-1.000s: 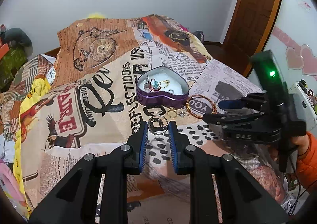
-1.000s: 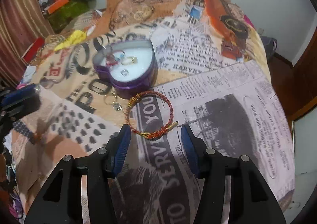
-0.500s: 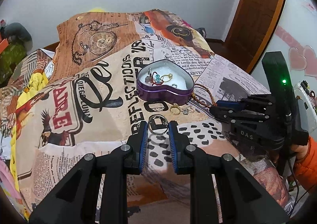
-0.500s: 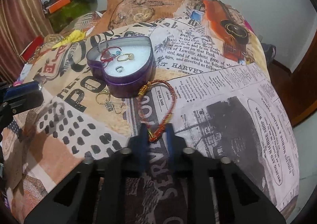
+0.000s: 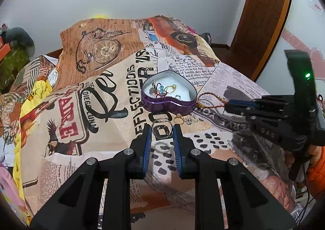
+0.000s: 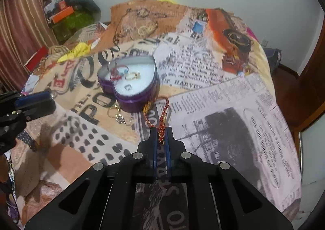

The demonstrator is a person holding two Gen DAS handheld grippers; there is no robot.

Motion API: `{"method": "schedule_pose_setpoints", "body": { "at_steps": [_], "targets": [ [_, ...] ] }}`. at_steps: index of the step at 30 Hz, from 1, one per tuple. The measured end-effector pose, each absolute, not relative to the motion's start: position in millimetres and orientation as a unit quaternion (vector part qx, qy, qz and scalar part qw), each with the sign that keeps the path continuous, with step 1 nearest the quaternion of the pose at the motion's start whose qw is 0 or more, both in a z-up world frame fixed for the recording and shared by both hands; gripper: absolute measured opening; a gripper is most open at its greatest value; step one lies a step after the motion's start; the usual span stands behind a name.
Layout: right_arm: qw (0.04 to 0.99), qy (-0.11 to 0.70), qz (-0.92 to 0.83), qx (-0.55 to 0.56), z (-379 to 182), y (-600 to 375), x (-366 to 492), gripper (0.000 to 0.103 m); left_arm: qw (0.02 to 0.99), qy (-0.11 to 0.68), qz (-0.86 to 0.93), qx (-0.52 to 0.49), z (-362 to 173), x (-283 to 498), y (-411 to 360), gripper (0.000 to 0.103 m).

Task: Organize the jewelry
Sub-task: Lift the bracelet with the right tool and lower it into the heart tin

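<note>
A purple heart-shaped tin sits on the newspaper-print bedspread and holds several small rings and beads. My left gripper is shut on a clear ring-shaped bangle and holds it just in front of the tin. My right gripper is shut on the knot of a red-and-gold cord bracelet, which trails toward the tin; the bracelet also shows in the left wrist view. A gold ring and a small silver piece lie on the cloth by the tin.
The bedspread covers a bed that drops off at the right toward a wooden door. Clutter and striped curtains stand at the far left. A white wall is behind the bed.
My right gripper closed on the cord bracelet and lifted its near end, stretching the loop. My left gripper stayed shut on the bangle and moved a little closer to the tin.
</note>
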State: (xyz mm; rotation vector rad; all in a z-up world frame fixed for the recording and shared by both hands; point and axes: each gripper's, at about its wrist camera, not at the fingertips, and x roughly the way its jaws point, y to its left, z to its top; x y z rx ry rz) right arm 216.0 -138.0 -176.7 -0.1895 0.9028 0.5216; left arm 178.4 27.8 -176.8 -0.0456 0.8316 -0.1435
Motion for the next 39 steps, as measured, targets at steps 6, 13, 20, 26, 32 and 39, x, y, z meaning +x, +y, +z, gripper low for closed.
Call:
{"method": "schedule_pose_setpoints", "body": {
  "at_steps": [6, 13, 20, 26, 32, 39],
  "targets": [
    [0.880, 0.396, 0.251, -0.071, -150, -143, 217, 0.006, 0.915, 0.397, -0.070, -0.024, -172, 182, 28, 0.020],
    [0.890, 0.368, 0.263, -0.058, -130, -137, 222, 0.006, 0.917, 0.393, -0.067, -0.024, -170, 190, 30, 0.020],
    [0.891, 0.359, 0.275, -0.049, -125, -125, 234, 0.006, 0.919, 0.388, -0.066, -0.018, -167, 205, 32, 0.020],
    [0.887, 0.354, 0.290, -0.053, -126, -107, 243, 0.006, 0.919, 0.389, -0.062, -0.024, -170, 223, 37, 0.020],
    [0.875, 0.375, 0.300, -0.059, -142, -92, 258, 0.006, 0.915, 0.398, -0.065, -0.020, -180, 241, 35, 0.020],
    [0.856, 0.414, 0.301, -0.076, -171, -85, 271, 0.006, 0.903, 0.422, -0.078, -0.022, -199, 265, 31, 0.020]
  ]
}}
